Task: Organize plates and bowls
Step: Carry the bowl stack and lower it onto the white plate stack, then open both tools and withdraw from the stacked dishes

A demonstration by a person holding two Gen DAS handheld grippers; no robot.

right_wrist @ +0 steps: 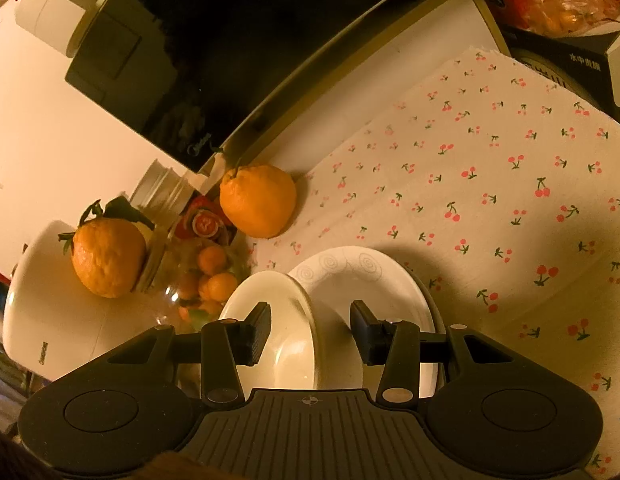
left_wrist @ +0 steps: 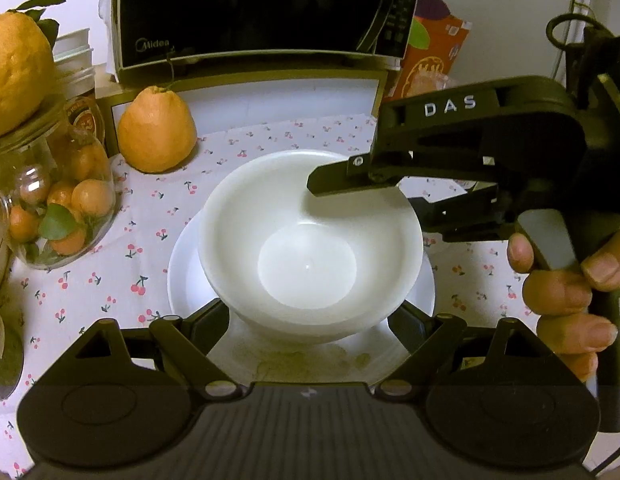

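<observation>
- Bowl [left_wrist: 310,240], white and empty, sits on a white plate [left_wrist: 182,276] on the cherry-print tablecloth [left_wrist: 110,280], in front of a microwave [left_wrist: 262,12] and just beside a large orange [left_wrist: 158,132] and a glass jar of small oranges [left_wrist: 58,204].
- Right gripper [right_wrist: 310,330] straddles the bowl's rim, one finger inside and one outside, jaws apart with a clear gap to the wall on each side; it grips nothing yet.
- Left gripper [left_wrist: 310,320] stands wide open, its fingers flanking the bowl's near side without visibly pressing it.
- Step in hand, by the look of it: taking or releasing the bowl on the plate; which one, the frames do not say.
- Next move likely calls for either closing squarely on the thin rim or backing off without tipping the bowl.
- Left fingertips are hidden behind the bowl; a faint smear marks the plate's near edge, its nature unclear.
</observation>
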